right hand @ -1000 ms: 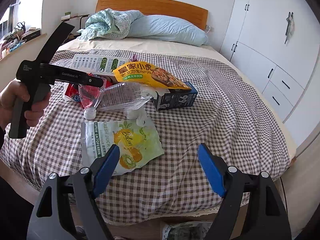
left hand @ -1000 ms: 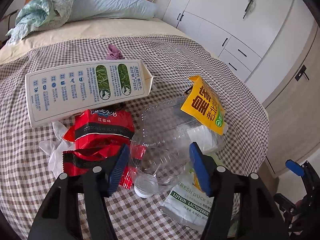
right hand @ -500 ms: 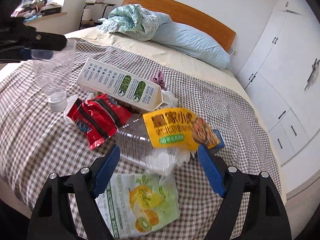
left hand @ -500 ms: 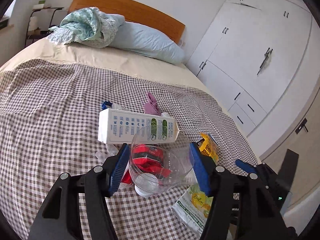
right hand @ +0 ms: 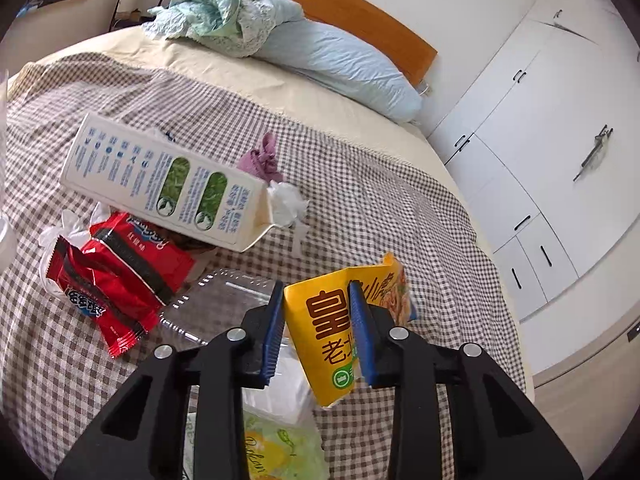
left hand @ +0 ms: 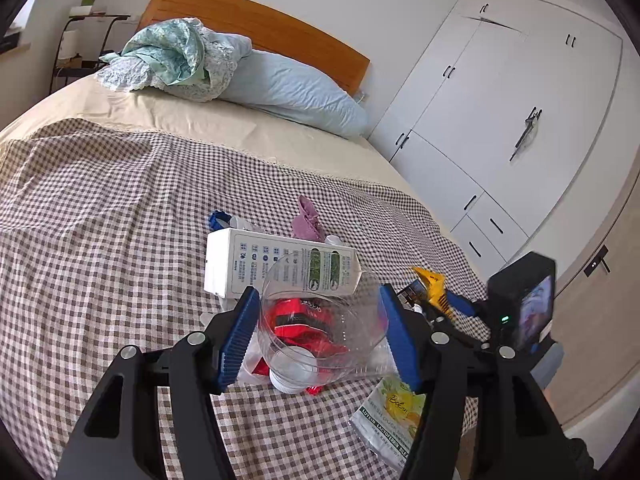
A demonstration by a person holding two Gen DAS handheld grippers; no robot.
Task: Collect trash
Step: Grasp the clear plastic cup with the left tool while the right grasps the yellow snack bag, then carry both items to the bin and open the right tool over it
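My left gripper [left hand: 320, 332] is shut on a clear plastic bottle [left hand: 316, 320] with a white cap [left hand: 286, 380] and holds it above the checked bedspread [left hand: 100, 220]. My right gripper [right hand: 316, 328] is shut on a yellow snack packet [right hand: 332, 340], lifted off the bed; the packet also shows in the left wrist view [left hand: 430, 280]. On the bed lie a white carton [right hand: 164, 180], a red snack wrapper [right hand: 116, 280], a clear plastic tray [right hand: 216, 304], a green-yellow pouch [right hand: 276, 448], a purple cloth scrap [right hand: 262, 158] and crumpled white tissue [right hand: 286, 200].
A blue pillow [left hand: 288, 92] and a bundled green blanket [left hand: 176, 56] lie at the headboard. White wardrobes [left hand: 500, 128] stand to the right. A side shelf [left hand: 80, 36] stands at the far left. The right gripper's body [left hand: 516, 308] is close beside my left one.
My left gripper lifted the clear bottle off the bed. My right gripper moved in over the trash pile, closed on the yellow packet and raised it.
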